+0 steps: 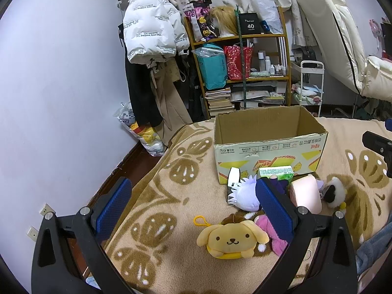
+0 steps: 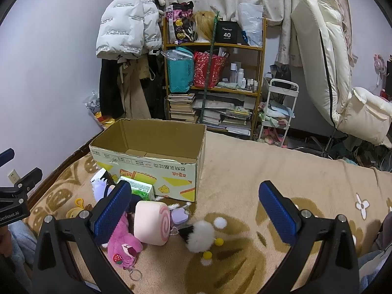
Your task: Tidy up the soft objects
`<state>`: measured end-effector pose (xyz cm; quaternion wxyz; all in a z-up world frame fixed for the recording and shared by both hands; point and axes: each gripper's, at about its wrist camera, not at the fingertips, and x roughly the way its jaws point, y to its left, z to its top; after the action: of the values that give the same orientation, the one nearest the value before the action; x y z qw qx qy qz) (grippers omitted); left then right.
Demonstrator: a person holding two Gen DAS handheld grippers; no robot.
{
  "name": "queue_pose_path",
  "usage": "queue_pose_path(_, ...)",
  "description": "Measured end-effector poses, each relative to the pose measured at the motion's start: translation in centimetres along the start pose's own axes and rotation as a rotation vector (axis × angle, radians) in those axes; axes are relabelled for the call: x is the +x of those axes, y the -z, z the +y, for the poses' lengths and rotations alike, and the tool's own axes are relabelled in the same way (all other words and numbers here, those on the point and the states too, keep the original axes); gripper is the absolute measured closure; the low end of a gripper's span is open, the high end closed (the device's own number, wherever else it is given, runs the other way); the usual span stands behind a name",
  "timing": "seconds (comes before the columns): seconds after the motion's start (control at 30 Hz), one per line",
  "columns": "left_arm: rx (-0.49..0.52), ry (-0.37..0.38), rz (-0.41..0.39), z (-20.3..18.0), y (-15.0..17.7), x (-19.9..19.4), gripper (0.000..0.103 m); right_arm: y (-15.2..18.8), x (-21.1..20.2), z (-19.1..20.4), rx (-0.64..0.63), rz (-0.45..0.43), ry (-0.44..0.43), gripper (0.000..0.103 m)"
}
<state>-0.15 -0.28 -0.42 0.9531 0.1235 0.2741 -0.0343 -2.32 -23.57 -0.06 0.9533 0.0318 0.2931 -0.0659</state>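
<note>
1. Hovering at the start: left gripper (image 1: pixel 193 204) and right gripper (image 2: pixel 196 207) both gaping wide, holding nothing; cardboard box (image 2: pixel 147 169) apparently holding no toys yet.
2. Likely needing next: lowering onto the yellow dog plush (image 1: pixel 231 238), closing, carrying boxward.
3. Lying clustered on the blanket (image 2: pixel 245 171) just before the box: pink roll cushion (image 2: pixel 152 223), pink bear (image 2: pixel 123 247), white pompom toy (image 2: pixel 202 232), looking squashy.
</note>
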Motion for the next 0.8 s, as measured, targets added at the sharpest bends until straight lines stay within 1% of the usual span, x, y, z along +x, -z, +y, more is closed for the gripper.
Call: queue_pose_path(0.8, 0.004, -0.003, 0.002, -0.01, -0.12, -0.01, 0.003, 0.25, 0.23, -0.04, 0.005, 0.006, -0.003, 0.0)
